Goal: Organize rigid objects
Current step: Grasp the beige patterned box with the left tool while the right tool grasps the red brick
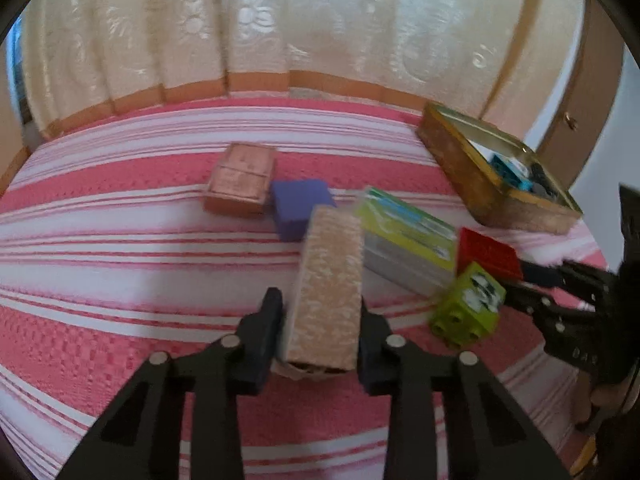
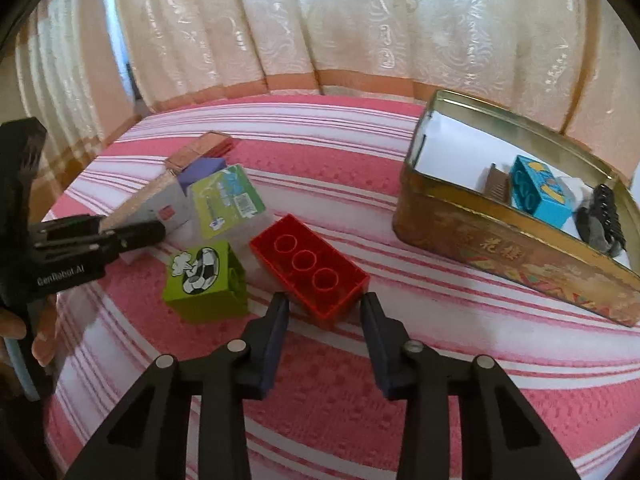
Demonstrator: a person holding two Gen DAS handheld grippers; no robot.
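Striped pink bedding (image 1: 120, 280) is being worked over: the long beige box (image 1: 326, 288) is being clamped by the down-tilted left gripper (image 1: 320, 320); the red brick's (image 2: 310, 266) near end is being squeezed by the right gripper (image 2: 325, 312), the tin (image 2: 500, 248) lying rightward.

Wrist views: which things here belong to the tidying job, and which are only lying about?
Job: beige box, red brick, green block, purple block, pink box, card pack, tin.
Not part: curtain, striped cover.

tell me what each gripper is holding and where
Left gripper clamps the long beige box by its near end's sides. Right gripper pinches the red brick at its near end.
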